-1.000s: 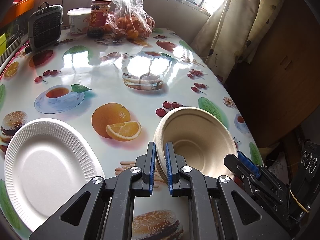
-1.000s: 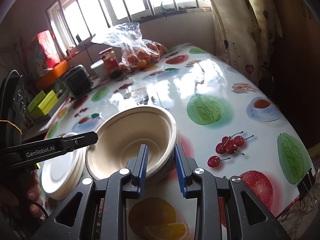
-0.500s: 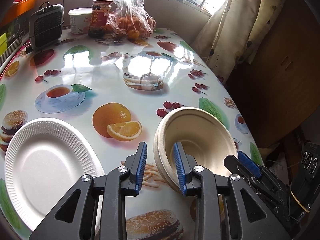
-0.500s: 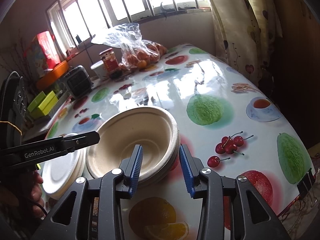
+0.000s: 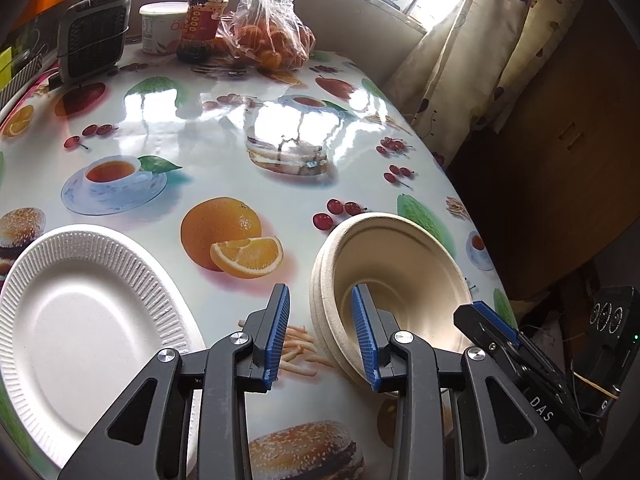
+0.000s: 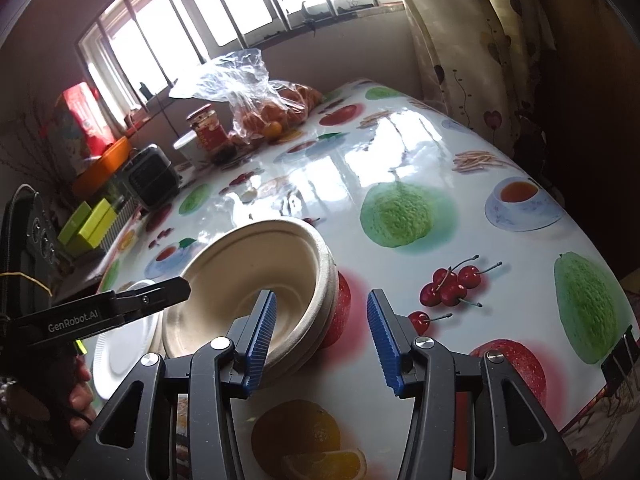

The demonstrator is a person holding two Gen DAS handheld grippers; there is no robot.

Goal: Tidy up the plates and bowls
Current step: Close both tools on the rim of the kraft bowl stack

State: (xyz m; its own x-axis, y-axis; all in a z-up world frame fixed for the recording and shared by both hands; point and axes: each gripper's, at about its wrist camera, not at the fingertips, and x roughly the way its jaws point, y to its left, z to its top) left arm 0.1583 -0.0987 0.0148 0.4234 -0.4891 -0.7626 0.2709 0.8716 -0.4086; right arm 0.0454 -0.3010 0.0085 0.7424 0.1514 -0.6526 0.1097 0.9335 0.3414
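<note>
- Straddling opposite rims of the nested bowls, the left gripper and right gripper gape wide, gripping nothing.
- Bowls rest on the table, plates at nine o'clock, probably grouped by kind.

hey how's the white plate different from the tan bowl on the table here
The white plate is flat and shallow with a ribbed rim; the tan bowl is deep with a smooth rim. The plate lies clear of both grippers, while the left gripper and right gripper each straddle the bowl's rim, jaws open. Both look disposable and sit stacked on others of their kind.
</note>
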